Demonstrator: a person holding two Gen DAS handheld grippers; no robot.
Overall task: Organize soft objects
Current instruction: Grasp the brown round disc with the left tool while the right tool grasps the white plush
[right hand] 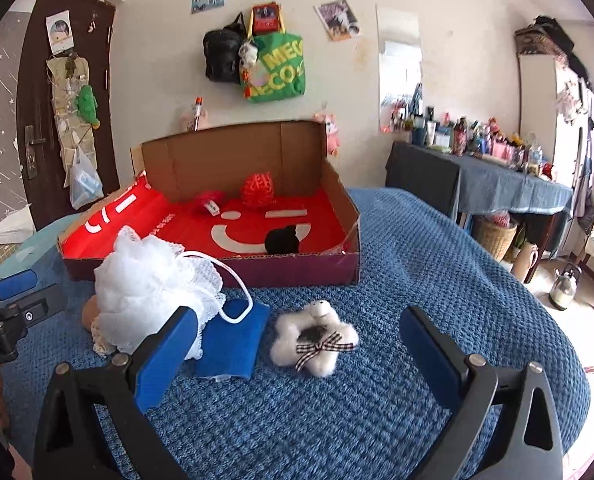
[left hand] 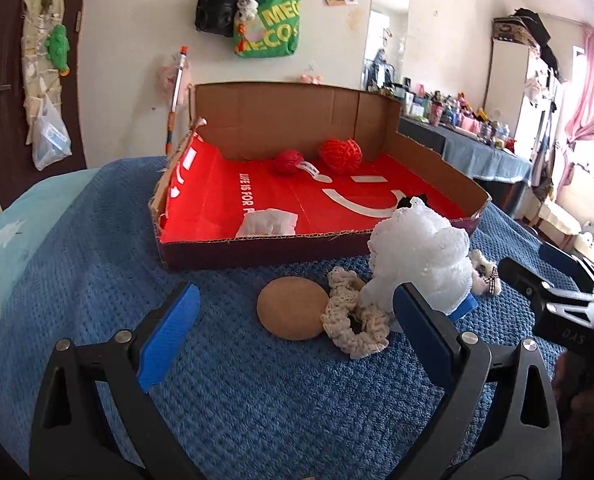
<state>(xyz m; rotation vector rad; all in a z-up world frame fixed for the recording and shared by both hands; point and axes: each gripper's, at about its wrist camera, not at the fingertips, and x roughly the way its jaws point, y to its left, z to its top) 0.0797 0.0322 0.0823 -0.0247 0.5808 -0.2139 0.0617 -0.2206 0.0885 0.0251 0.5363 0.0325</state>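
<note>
The blue knitted blanket (right hand: 437,264) fills the lower half of both views, and the shallow cardboard box (right hand: 297,268) with its red lining sits at frame centre, already holding 2 red yarn balls, a black puff and a pale folded cloth.

In front of the box's near wall lie the things not yet put away. The white mesh puff (left hand: 421,256) is biggest, right of centre in the left wrist view and left of centre in the right wrist view; its cord loop trails onto a blue cloth (right hand: 233,340). Below it, at centre of the left wrist view, sit a cream crocheted ring (left hand: 349,320) and a tan oval pad (left hand: 291,308), touching each other.

Smallest is the white fluffy star with a checked bow (right hand: 315,338). It lies dead centre between the fingers of the right gripper (right hand: 297,356), just ahead of them, its longer span running across the frame. Those jaws stand wide apart and empty. The left gripper (left hand: 293,340) is likewise spread and empty, aimed at the pad and ring.

So the right hand looks best placed for the star.
</note>
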